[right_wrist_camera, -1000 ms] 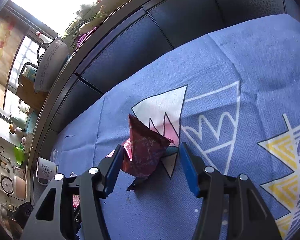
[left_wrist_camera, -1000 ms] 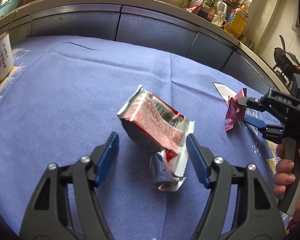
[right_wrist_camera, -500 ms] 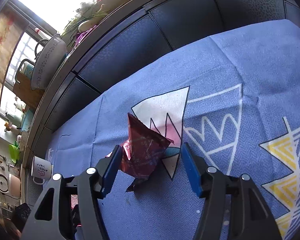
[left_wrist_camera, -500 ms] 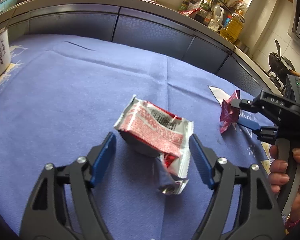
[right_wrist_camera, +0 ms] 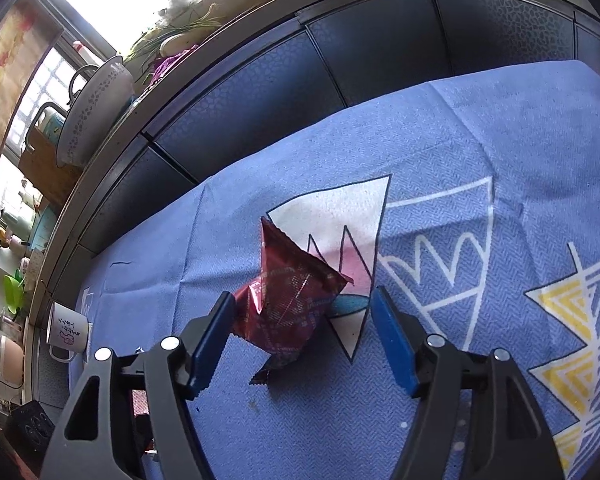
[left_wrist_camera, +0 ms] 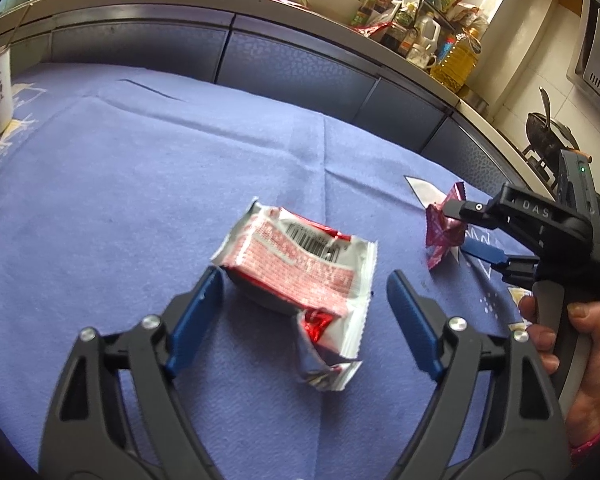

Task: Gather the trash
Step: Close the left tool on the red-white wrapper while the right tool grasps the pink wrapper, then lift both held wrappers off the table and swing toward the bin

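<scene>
With both jaws spread, the left gripper [left_wrist_camera: 304,312] straddling the silver-red wrapper [left_wrist_camera: 300,276] and the right gripper [right_wrist_camera: 302,332] the dark red wrapper [right_wrist_camera: 288,300], either light, crumpled wrapper may skid across the tablecloth [left_wrist_camera: 140,184] as the jaws close.

A crumpled red-and-silver wrapper [left_wrist_camera: 300,276] lay on the blue tablecloth [left_wrist_camera: 120,184]; a creased maroon wrapper [right_wrist_camera: 290,300] lay on its white triangle print.

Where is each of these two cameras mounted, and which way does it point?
Left wrist: on the left gripper, looking along its open fingers at a silver wrapper; the right gripper and hand show.
Right wrist: on the right gripper, looking along its open fingers at a maroon wrapper.
Shared: maroon wrapper, mug, cloth.
</scene>
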Available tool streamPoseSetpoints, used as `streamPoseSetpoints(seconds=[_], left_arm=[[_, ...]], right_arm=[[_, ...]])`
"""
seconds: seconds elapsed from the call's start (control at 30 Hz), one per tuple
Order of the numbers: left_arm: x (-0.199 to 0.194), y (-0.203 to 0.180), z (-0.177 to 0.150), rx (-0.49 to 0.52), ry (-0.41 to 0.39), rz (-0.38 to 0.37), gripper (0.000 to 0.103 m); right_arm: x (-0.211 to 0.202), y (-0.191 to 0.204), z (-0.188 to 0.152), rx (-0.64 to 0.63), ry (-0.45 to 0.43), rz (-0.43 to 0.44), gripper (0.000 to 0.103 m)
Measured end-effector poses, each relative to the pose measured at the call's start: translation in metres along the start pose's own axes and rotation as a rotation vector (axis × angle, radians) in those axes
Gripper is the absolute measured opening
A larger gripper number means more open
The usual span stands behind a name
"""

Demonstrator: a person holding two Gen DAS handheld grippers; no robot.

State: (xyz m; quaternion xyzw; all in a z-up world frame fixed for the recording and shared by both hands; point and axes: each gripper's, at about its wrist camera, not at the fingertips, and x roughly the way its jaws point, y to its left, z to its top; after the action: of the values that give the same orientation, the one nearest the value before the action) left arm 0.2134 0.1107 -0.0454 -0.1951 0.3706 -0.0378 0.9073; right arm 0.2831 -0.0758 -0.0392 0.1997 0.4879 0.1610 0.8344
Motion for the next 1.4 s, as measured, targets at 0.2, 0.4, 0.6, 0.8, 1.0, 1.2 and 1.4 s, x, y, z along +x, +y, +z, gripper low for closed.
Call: streamPoseSetpoints(seconds=[0.2, 0.4, 0.6, 0.8, 1.0, 1.2, 1.4], left_arm=[[-0.002, 0.006, 0.001, -0.028, -0.006, -0.032, 0.081], [-0.002, 0.006, 0.002, -0.032, -0.006, -0.036, 0.079], [0.000, 0.009, 0.002, -0.044, 0.001, -0.010, 0.050], [0.003, 0.012, 0.002, -0.052, 0.012, -0.041, 0.023], [0.002, 0.010, 0.002, -0.038, 0.004, -0.063, 0.014], [0.002, 0.009, 0.002, -0.027, 0.004, -0.079, 0.012], [0.003, 0.005, 0.002, -0.006, 0.011, -0.084, 0.012]], right_arm=[[0.001, 0.008, -0.003, -0.023, -0.008, -0.045, 0.069], [0.005, 0.017, -0.006, -0.073, -0.008, -0.096, 0.069], [0.005, 0.025, -0.009, -0.139, -0.015, -0.100, 0.045], [-0.006, 0.044, -0.018, -0.254, -0.035, -0.094, 0.022], [-0.019, 0.047, -0.035, -0.317, -0.059, -0.095, 0.019], [-0.045, 0.026, -0.051, -0.312, -0.085, -0.084, 0.017], [-0.078, -0.017, -0.058, -0.219, -0.121, -0.071, 0.017]])
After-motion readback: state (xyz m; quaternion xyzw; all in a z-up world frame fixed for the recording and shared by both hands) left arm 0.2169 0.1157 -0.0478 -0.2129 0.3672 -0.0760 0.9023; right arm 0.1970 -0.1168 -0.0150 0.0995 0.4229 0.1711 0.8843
